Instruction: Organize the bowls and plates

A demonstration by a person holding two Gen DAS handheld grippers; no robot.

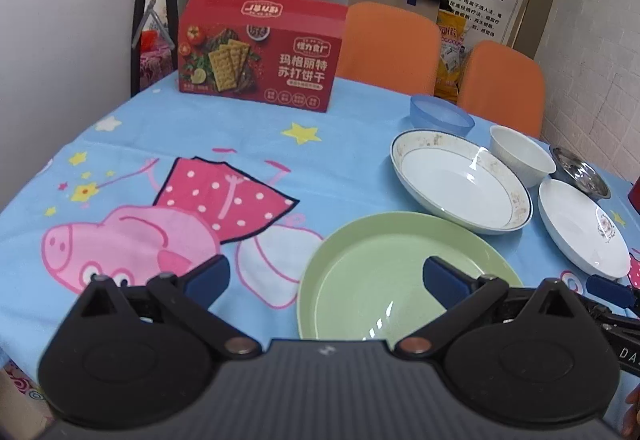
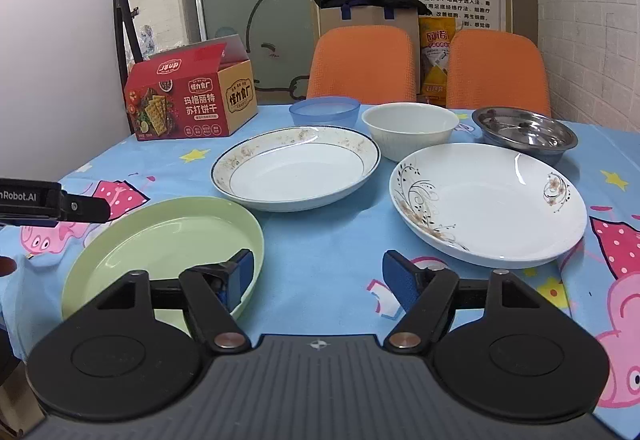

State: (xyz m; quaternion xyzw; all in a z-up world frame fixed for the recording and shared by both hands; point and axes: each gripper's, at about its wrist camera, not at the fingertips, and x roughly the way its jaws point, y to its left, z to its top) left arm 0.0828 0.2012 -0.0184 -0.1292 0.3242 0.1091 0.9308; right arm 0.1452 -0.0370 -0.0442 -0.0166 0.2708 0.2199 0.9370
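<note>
Six dishes sit on the cartoon tablecloth (image 2: 320,252): nearest left a plain green plate (image 2: 160,240), then a gold-rimmed white plate (image 2: 296,167), a blue bowl (image 2: 324,111), a ribbed white bowl (image 2: 410,129), a floral plate (image 2: 488,199) and a steel bowl (image 2: 524,133). The left gripper (image 1: 326,280) and right gripper (image 2: 318,280) both gape wide, empty.

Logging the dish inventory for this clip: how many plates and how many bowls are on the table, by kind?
Plates: 3 — green plate, gold-rimmed white plate, floral white plate
Bowls: 3 — blue bowl, white bowl, steel bowl
Total: 6 dishes, none stacked. Both grippers are open and hold nothing.
</note>
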